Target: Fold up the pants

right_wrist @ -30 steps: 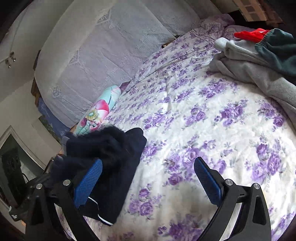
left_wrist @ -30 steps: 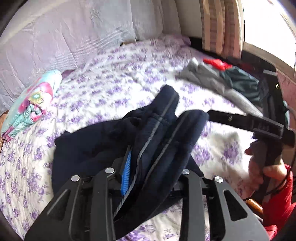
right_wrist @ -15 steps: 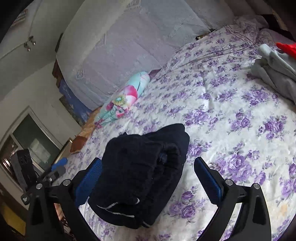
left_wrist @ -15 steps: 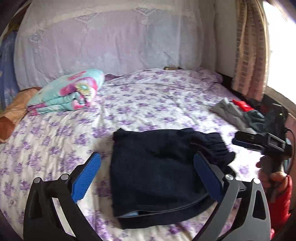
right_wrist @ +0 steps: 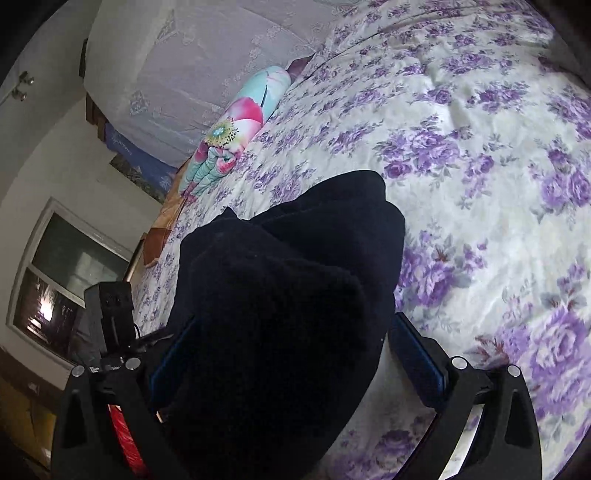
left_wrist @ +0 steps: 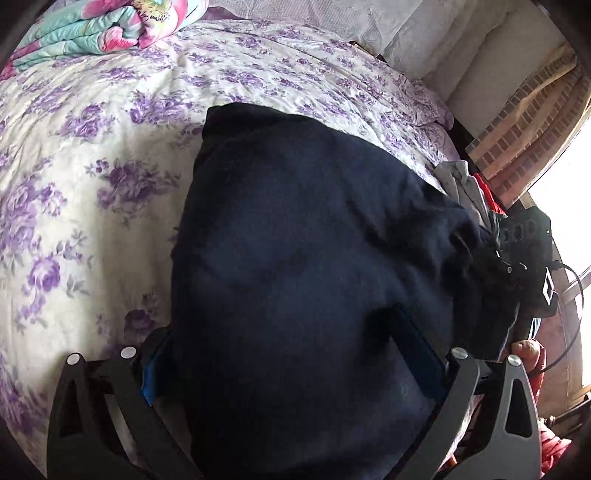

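Both grippers spread wide, neither pinching. Left gripper (left_wrist: 291,354) low over the pants (left_wrist: 314,266), blue pads either side of the near edge, one pad half sunk behind a fold, no squeeze visible. Right gripper (right_wrist: 291,354) likewise straddling the pants' bunched, thicker end, pads apart from the cloth as far as can be told. Pants lying as a dark folded bundle on the bedspread (left_wrist: 92,184), near the front edge of the bed. Likely trouble: a pad catching a loose layer on withdrawal and dragging the fold open, since soft fleece clings to the textured pads; also a lopsided stack slumping, given the lumpy end under the right gripper. Beyond the pants, a rolled floral blanket (left_wrist: 99,26) well away towards the headboard; a heap of grey and red clothes (left_wrist: 465,188) just beside the pants' far corner, close enough to snag. Bedspread otherwise bare around the pants, nothing blocking a retreat.
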A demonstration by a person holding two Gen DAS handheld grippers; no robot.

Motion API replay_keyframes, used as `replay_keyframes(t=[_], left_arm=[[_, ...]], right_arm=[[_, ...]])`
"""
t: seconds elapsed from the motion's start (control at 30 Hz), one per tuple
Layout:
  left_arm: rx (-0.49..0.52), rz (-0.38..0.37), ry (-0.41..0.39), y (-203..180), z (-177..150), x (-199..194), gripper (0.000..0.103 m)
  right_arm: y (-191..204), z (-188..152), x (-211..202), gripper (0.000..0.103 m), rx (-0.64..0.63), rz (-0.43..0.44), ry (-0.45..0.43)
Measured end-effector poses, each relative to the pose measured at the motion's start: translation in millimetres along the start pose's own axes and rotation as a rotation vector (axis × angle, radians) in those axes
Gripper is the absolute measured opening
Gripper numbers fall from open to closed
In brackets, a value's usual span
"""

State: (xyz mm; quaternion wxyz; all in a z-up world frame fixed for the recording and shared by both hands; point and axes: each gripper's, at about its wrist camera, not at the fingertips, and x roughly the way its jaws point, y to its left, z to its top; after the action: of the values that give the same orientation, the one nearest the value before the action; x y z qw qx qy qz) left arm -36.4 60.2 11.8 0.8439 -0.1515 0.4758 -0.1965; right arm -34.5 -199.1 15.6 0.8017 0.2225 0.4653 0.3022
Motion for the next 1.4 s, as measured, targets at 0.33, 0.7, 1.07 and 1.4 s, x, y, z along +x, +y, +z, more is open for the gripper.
replay_keyframes(t=[0.33,0.7,1.07,1.4], left_arm=[[0.1,0.1,-0.154,-32.8,11.2,-36.7,0.026],[0.268,0.268,-0.374,-85.4,208.6,-36.2,0.025],[0.152,0.399,-0.246,20.9,339.3,145.4,0.029],[-0.111,0.388,-0.304,77.0,309.6,130.0,0.087]], right_arm=[[41.9,7.2,-23.2,0.054,-0.194,-0.066,-0.092],[93.4,203.9,-27.8,0.053,-0.399,-0.239,-0.326],[-33.7,355.8,150.1,0.056,-0.323,-0.42,-0.229],[-53.7,330.5,125.2,0.088,-0.31,-0.533,-0.391]])
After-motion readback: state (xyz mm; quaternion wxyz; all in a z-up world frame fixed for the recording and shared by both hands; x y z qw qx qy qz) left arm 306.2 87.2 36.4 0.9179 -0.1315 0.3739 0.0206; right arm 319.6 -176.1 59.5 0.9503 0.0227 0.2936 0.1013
